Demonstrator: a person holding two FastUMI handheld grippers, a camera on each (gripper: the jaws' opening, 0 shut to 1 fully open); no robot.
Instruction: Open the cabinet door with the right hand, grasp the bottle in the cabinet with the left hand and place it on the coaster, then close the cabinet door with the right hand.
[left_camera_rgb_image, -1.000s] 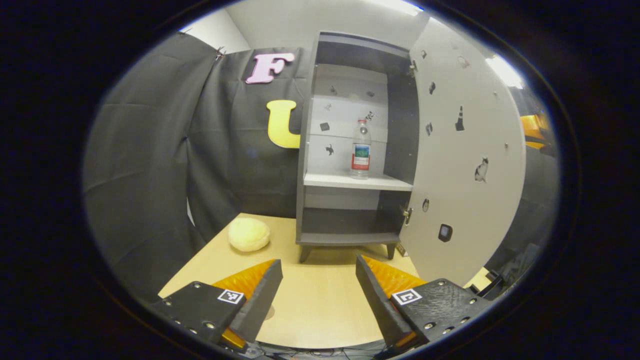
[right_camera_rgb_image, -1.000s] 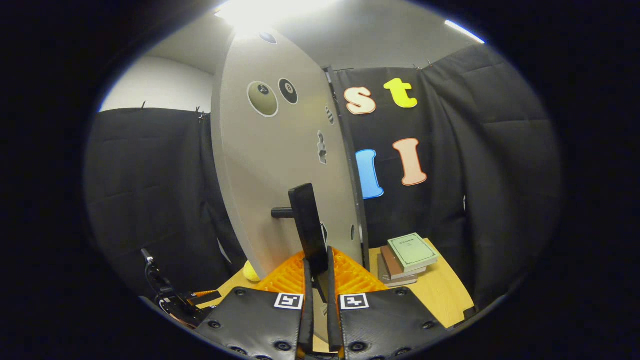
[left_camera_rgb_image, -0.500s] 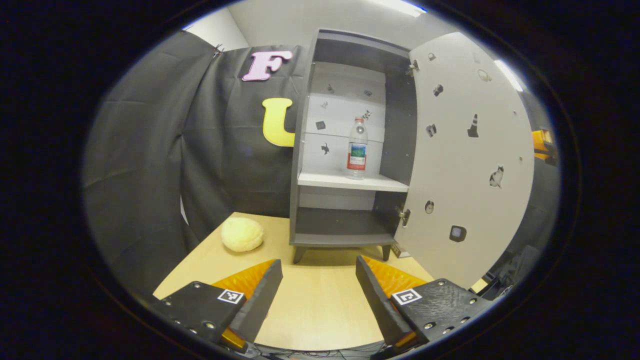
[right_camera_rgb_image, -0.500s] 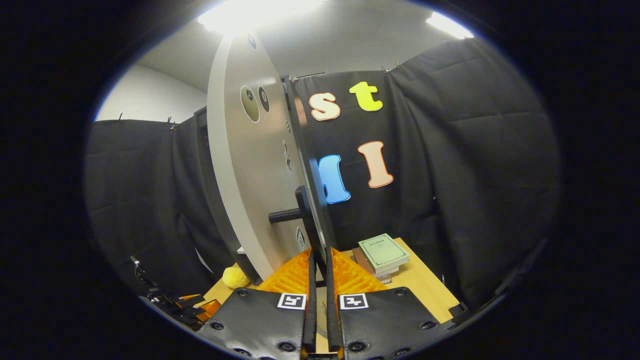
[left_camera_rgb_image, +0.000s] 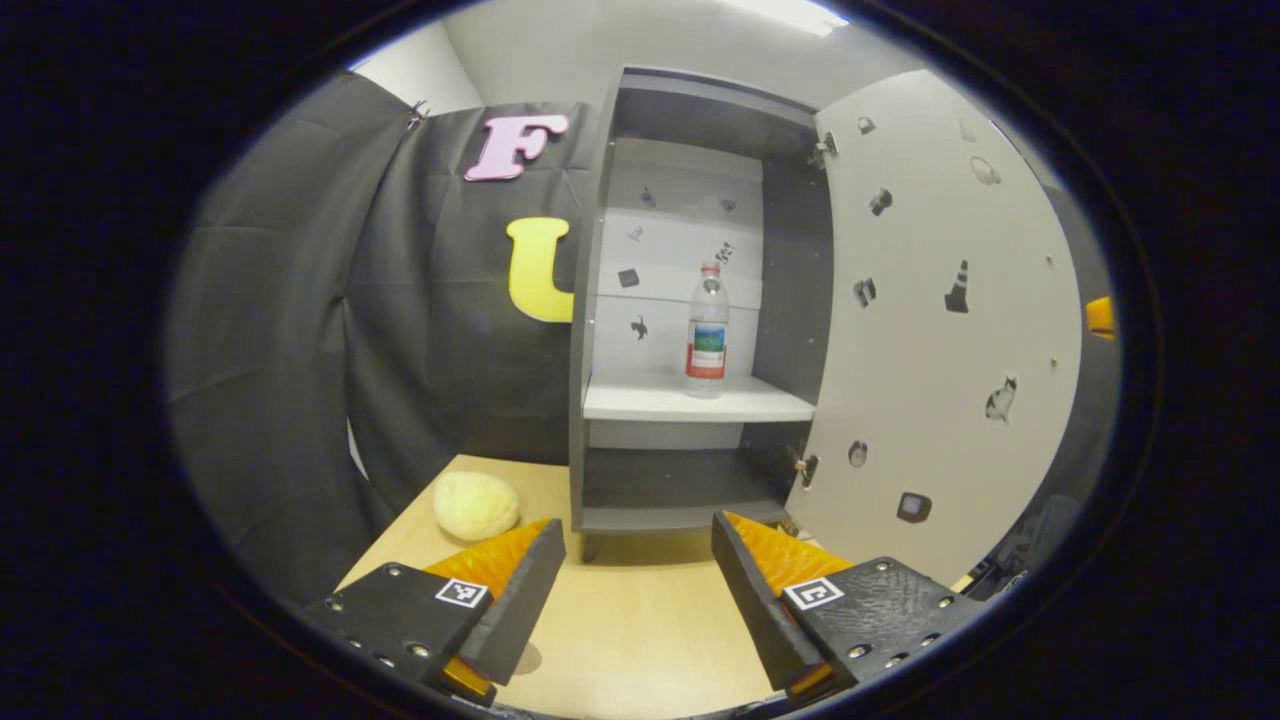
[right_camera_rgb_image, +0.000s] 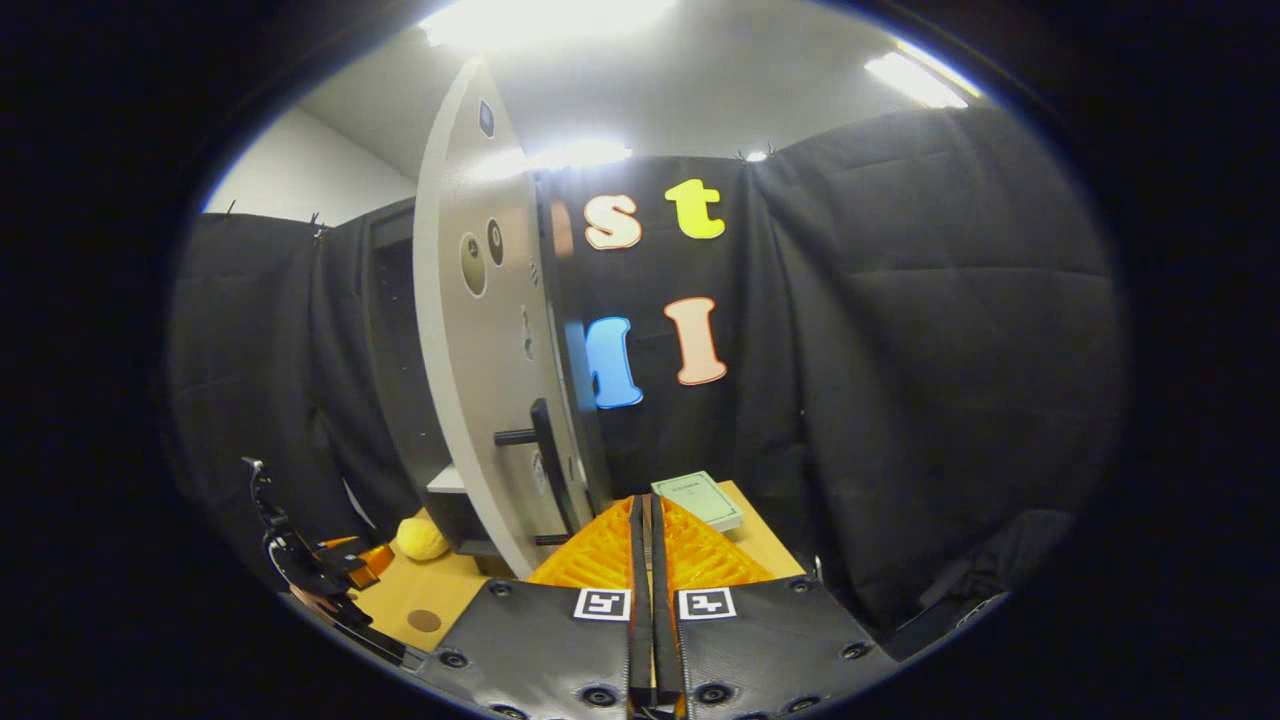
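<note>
The cabinet (left_camera_rgb_image: 690, 300) stands on the wooden table (left_camera_rgb_image: 640, 620) with its door (left_camera_rgb_image: 940, 330) swung wide to the right, the inner face dotted with small stickers. On the white middle shelf (left_camera_rgb_image: 690, 400) the bottle (left_camera_rgb_image: 707, 325) stands upright — clear plastic, with a red-and-green label band and a pale cap — near the shelf's front edge and toward its right half.

In the left gripper view the left gripper (left_camera_rgb_image: 635, 580) is held low over the table in front of the cabinet, its two fingers spread wide apart and holding nothing. The bottle lies well beyond and above the gap between them, roughly in line with it though a little toward the right finger; nothing touches it. A round yellow plush toy (left_camera_rgb_image: 475, 505) sits on the table left of the cabinet's foot.

In the right gripper view the right gripper (right_camera_rgb_image: 646, 560) has its fingers pressed together with only a thin slit between them — nothing gripped. The door's dark bar handle (right_camera_rgb_image: 545, 455) is ahead and to the left of the fingertips, clear of them. Beyond the fingertips a green book (right_camera_rgb_image: 697, 498) lies on the table. At lower left a small round brown coaster (right_camera_rgb_image: 424, 620) lies flat on the table, with the other gripper just beside it.
</note>
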